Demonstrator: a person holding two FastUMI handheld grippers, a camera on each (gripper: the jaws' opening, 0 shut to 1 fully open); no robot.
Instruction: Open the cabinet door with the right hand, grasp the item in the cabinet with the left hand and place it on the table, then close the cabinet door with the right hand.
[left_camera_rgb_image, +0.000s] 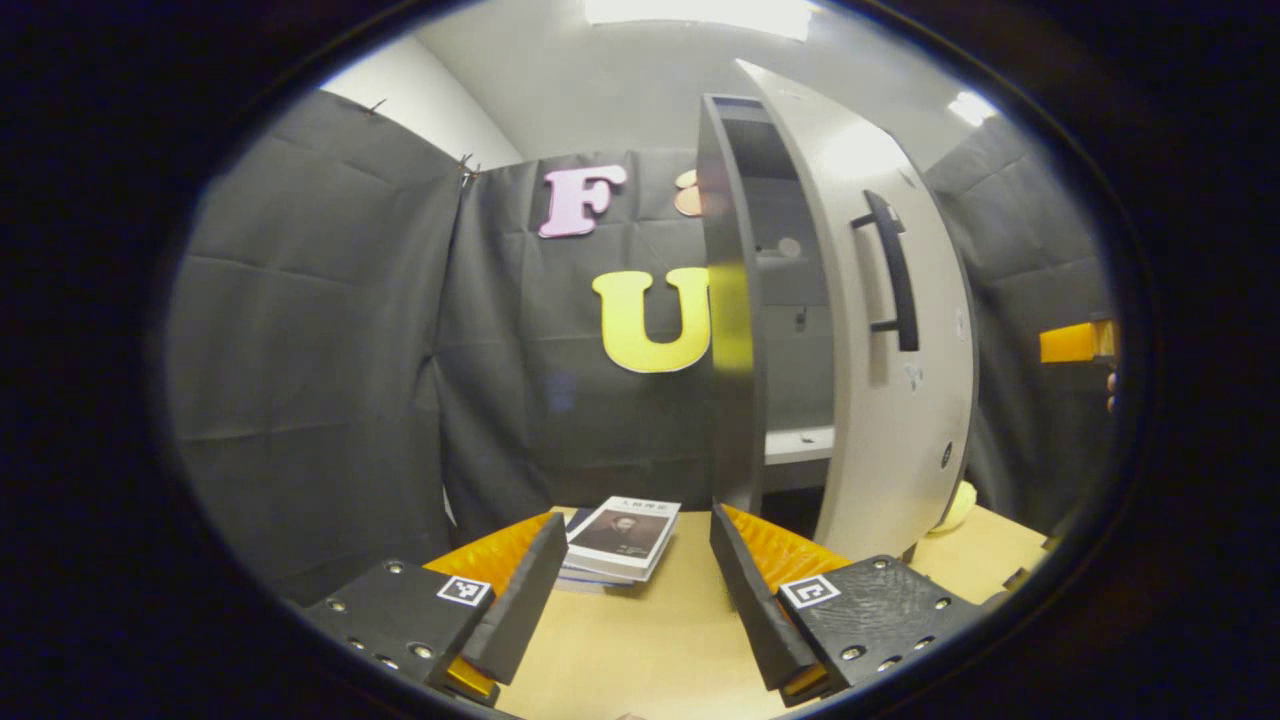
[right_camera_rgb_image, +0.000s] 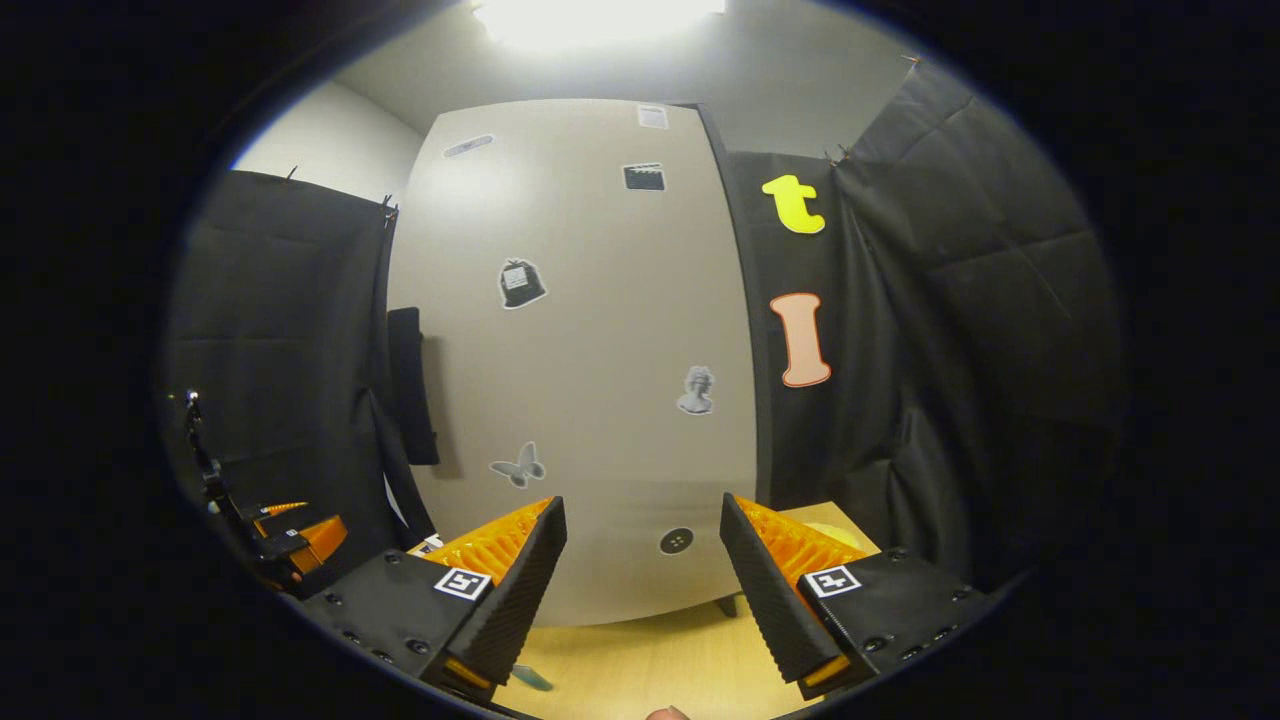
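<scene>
A grey cabinet (left_camera_rgb_image: 735, 330) stands on the wooden table (left_camera_rgb_image: 640, 640) with its pale door (left_camera_rgb_image: 880, 400) swung partly open, and I see the door almost edge on. A black handle (left_camera_rgb_image: 893, 270) sits on the door's front. Inside, a shelf (left_camera_rgb_image: 800, 442) shows, with nothing on it that I can make out. A small stack of books (left_camera_rgb_image: 620, 540) lies flat on the table just ahead of my open left gripper (left_camera_rgb_image: 637, 540), untouched. My right gripper (right_camera_rgb_image: 641, 505) is open and faces the sticker-covered door front (right_camera_rgb_image: 580, 350), with the handle (right_camera_rgb_image: 410, 400) off to its left.
A yellow object (left_camera_rgb_image: 955, 505) lies on the table behind the door. The right gripper's orange body (left_camera_rgb_image: 1075, 340) shows at the far right of the left gripper view. The left gripper (right_camera_rgb_image: 295, 545) shows low on the left of the right gripper view. Black cloth walls surround the table.
</scene>
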